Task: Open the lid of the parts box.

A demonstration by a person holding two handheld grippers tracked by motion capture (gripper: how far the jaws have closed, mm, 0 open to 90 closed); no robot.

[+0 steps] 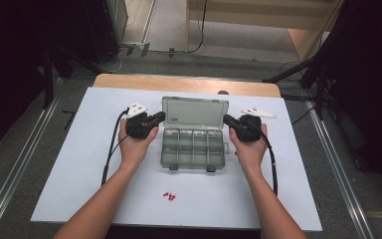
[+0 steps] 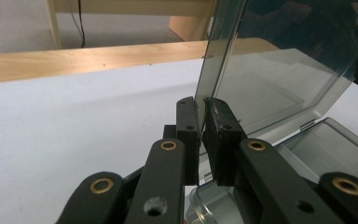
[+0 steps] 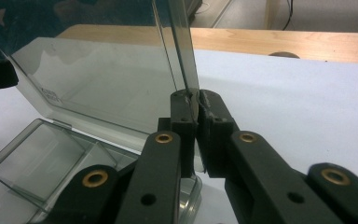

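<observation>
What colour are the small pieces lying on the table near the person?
Red; the small pieces show best in the high view.

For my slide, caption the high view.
Two handheld grippers, left gripper and right gripper, pinch the side edges of a clear plastic compartment box's raised lid.

Clear grey-tinted plastic organizer box [image 1: 193,148] lies mid-table on the white sheet, open, its divided compartments looking empty. Its lid [image 1: 195,113] stands raised at the far edge, side edges pinched between black jaws.

Setting: recording lab. White-topped counter [image 1: 89,164] on grey carpet [image 1: 25,149], floor rails [image 1: 15,169], black curtains [image 1: 10,59], loose cables [image 1: 199,30], wooden furniture [image 1: 308,25].
</observation>
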